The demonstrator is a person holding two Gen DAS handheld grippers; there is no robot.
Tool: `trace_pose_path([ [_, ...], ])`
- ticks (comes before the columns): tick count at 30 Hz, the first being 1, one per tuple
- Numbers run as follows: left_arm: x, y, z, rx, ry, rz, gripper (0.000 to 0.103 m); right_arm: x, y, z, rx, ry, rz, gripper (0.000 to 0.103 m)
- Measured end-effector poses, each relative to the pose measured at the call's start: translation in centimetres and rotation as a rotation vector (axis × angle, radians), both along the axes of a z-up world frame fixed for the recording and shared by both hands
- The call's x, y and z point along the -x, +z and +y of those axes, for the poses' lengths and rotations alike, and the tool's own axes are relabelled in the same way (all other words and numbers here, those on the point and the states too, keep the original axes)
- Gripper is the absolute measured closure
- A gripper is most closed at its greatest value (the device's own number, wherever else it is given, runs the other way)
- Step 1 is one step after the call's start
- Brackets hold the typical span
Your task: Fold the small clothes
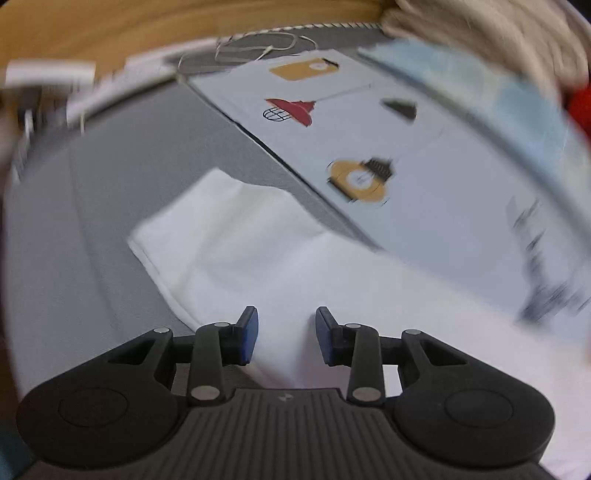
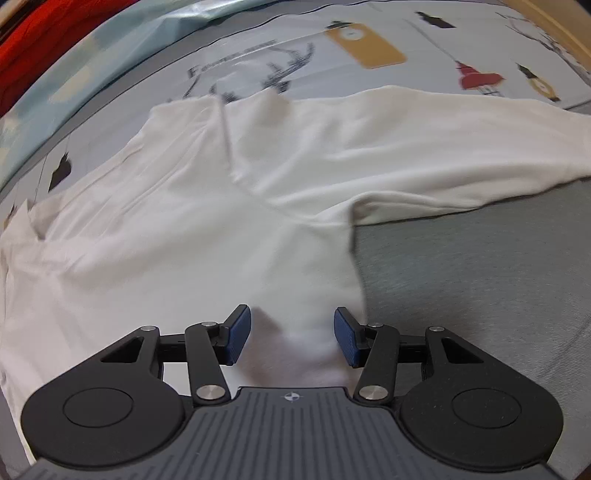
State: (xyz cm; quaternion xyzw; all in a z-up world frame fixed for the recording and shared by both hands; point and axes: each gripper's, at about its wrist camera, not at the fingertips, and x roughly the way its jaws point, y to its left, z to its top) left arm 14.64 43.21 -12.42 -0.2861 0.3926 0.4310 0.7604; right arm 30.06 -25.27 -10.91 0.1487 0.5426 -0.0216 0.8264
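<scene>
A white long-sleeved garment point(image 2: 207, 229) lies spread on a grey surface point(image 2: 480, 277), one sleeve point(image 2: 443, 147) stretched out to the right. My right gripper point(image 2: 291, 336) hovers over the garment's lower edge with its blue pads point(image 2: 236, 338) apart; a low hump of white cloth rises between them and neither pad presses on it. In the left wrist view, blurred by motion, a squared-off end of the white cloth point(image 1: 221, 229) lies ahead. My left gripper point(image 1: 287, 332) stands open above the cloth with nothing gripped.
A pale blue sheet printed with lamps point(image 1: 369, 147) borders the garment on the far side. Red fabric point(image 2: 33, 33) and a beige bundle point(image 1: 498, 33) lie beyond it. A white cable point(image 1: 258, 48) sits by the wooden edge point(image 1: 147, 22).
</scene>
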Motion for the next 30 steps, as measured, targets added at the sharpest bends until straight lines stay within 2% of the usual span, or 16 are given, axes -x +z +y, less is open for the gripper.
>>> trace_pose_path([
  [2,1.8,1.2,0.4,0.06,0.065,-0.101,0.064,-0.1,0.2,-0.7,-0.011,-0.027,-0.003,0.051],
  [4,3.3,2.2,1.0,0.083,0.123,-0.137,0.064,-0.1,0.6,-1.1,-0.024,-0.049,-0.01,0.051],
  [7,5.4,1.9,2.7,0.12,0.224,-0.136,0.064,-0.1,1.3,-1.3,-0.047,-0.06,-0.034,0.052],
  [11,7.4,-0.6,4.5,0.23,0.325,-0.148,0.064,-0.1,2.2,-0.8,-0.068,-0.047,-0.057,0.052],
  [16,7.6,-0.9,5.5,0.204,0.324,-0.226,0.064,0.0,2.6,-0.3,-0.073,-0.031,-0.067,0.052],
  [17,7.7,-1.2,5.7,0.204,0.317,-0.232,0.066,0.0,2.6,-0.2,-0.073,-0.029,-0.066,0.052],
  [18,7.0,-1.4,6.1,0.188,0.308,-0.22,0.082,0.1,2.6,-0.2,-0.074,-0.029,-0.065,0.053],
  [19,6.6,-1.5,6.0,0.156,0.291,-0.19,0.098,0.1,2.5,-0.2,-0.073,-0.028,-0.064,0.055],
  [21,4.4,-0.9,5.1,0.051,0.201,-0.086,0.099,0.1,2.5,-0.2,-0.069,-0.025,-0.062,0.06],
  [22,3.2,0.1,3.9,-0.032,0.133,-0.018,0.1,0.2,2.5,-0.1,-0.07,-0.022,-0.062,0.065],
  [23,2.1,1.6,2.1,-0.126,0.063,0.006,0.1,0.1,2.5,-0.1,-0.071,-0.018,-0.064,0.067],
  [24,1.1,3.5,0.1,-0.199,-0.011,-0.022,0.1,0.1,2.6,0.0,-0.073,-0.011,-0.067,0.074],
  [25,-0.1,5.3,-1.4,-0.238,-0.08,-0.062,0.1,0.1,2.7,0.1,-0.076,-0.002,-0.072,0.081],
  [27,-1.7,9.2,-5.8,-0.307,-0.225,-0.144,0.1,0.2,3.1,0.4,-0.086,0.011,-0.087,0.086],
  [29,-3.4,11.9,-10.6,-0.349,-0.366,-0.215,0.1,0.3,3.6,0.8,-0.093,0.033,-0.105,0.09],
  [30,-4.2,12.8,-13.1,-0.343,-0.43,-0.255,0.1,0.5,3.9,1.0,-0.094,0.047,-0.114,0.09],
])
